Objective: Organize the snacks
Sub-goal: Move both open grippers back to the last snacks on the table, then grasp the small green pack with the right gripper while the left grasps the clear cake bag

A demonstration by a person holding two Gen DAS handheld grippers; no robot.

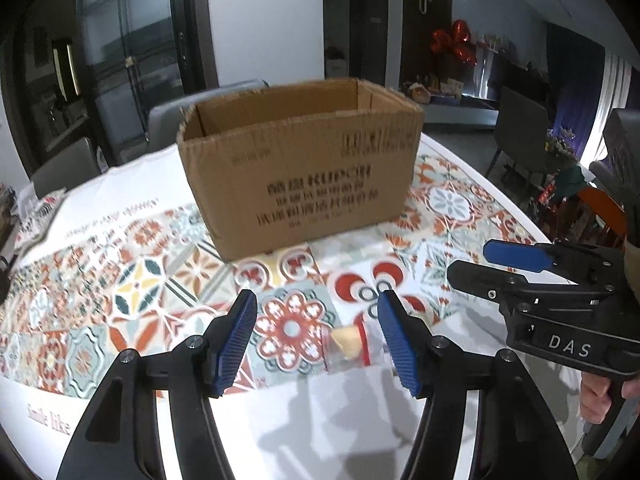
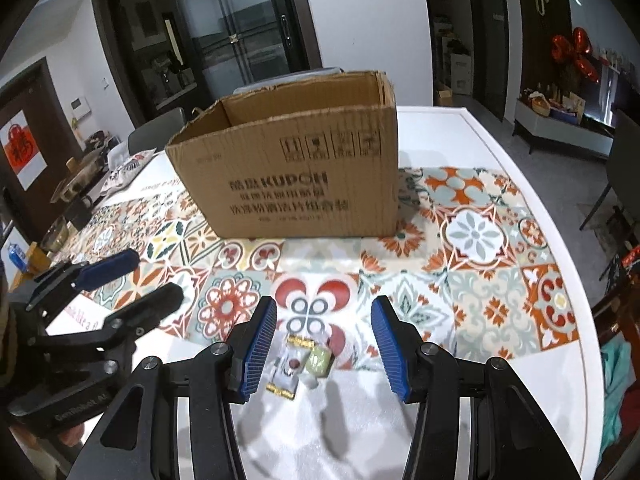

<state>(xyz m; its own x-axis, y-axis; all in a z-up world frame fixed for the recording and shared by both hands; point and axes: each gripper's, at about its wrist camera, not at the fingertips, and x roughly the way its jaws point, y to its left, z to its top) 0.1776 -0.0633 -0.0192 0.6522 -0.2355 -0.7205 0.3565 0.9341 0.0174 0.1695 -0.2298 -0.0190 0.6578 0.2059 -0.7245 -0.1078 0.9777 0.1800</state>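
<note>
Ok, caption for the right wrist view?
Open right gripper above small wrapped snacks on patterned tablecloth, open brown cardboard box behind.

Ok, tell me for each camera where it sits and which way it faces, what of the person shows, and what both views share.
Left wrist: on the left gripper, looking forward and down between its fingers at a pale wrapped snack; the right gripper and a hand show at right.
Right wrist: on the right gripper, facing wrapped snacks; the left gripper shows at left.
Shared: the open cardboard box and patterned tablecloth.
</note>
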